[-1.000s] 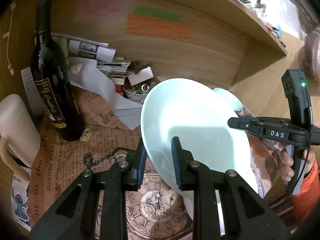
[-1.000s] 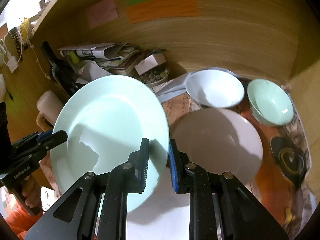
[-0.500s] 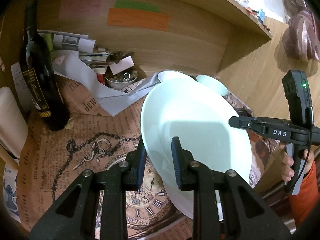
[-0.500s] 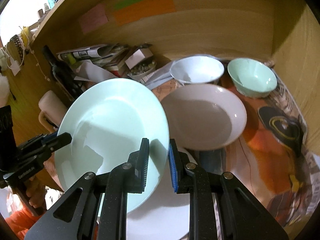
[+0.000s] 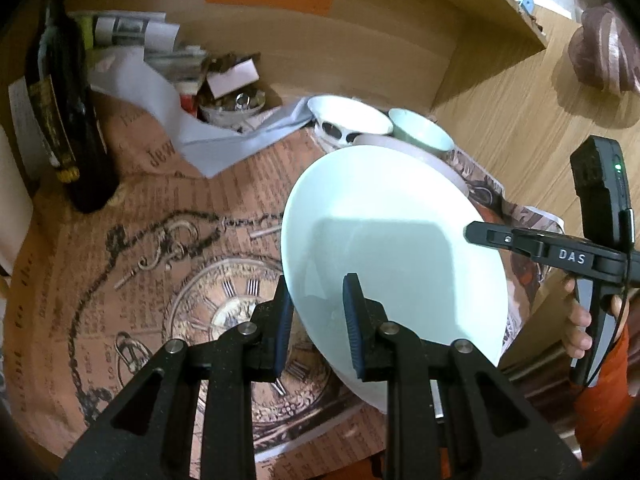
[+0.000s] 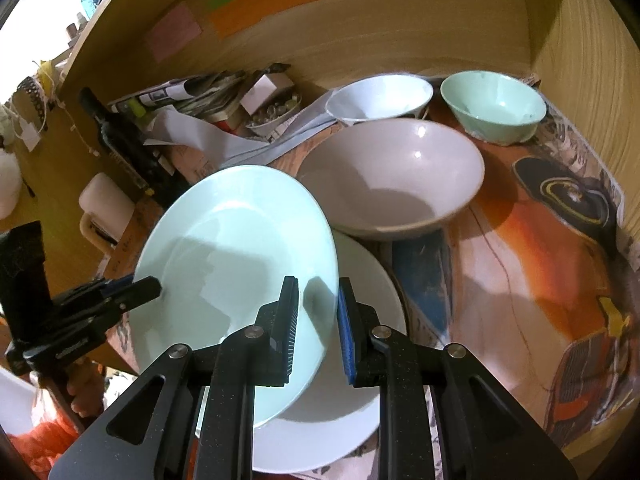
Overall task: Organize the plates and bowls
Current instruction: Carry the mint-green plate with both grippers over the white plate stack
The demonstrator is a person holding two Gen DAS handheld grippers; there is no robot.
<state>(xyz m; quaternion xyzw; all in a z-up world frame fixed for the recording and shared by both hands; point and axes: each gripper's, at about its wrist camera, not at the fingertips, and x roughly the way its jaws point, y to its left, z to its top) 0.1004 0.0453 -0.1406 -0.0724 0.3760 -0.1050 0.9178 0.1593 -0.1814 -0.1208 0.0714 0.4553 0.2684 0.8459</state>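
A pale mint plate (image 5: 394, 240) is held tilted between both grippers; it also shows in the right wrist view (image 6: 236, 248). My left gripper (image 5: 318, 312) is shut on its left rim. My right gripper (image 6: 318, 320) is shut on its right rim and also shows in the left wrist view (image 5: 474, 234). Just under the mint plate lies a white plate (image 6: 360, 300). Behind it stand a large grey bowl (image 6: 392, 176), a white bowl (image 6: 380, 98) and a mint bowl (image 6: 494, 106).
A dark wine bottle (image 5: 68, 112) stands at the left. Papers and a small dish of trinkets (image 5: 234, 102) crowd the back. A white mug (image 6: 106, 208) is at the left edge. Wooden walls close the back and right side.
Both grippers have carried the mint plate right and lower, over the white plate. The bowls at the back right have come into fuller view.
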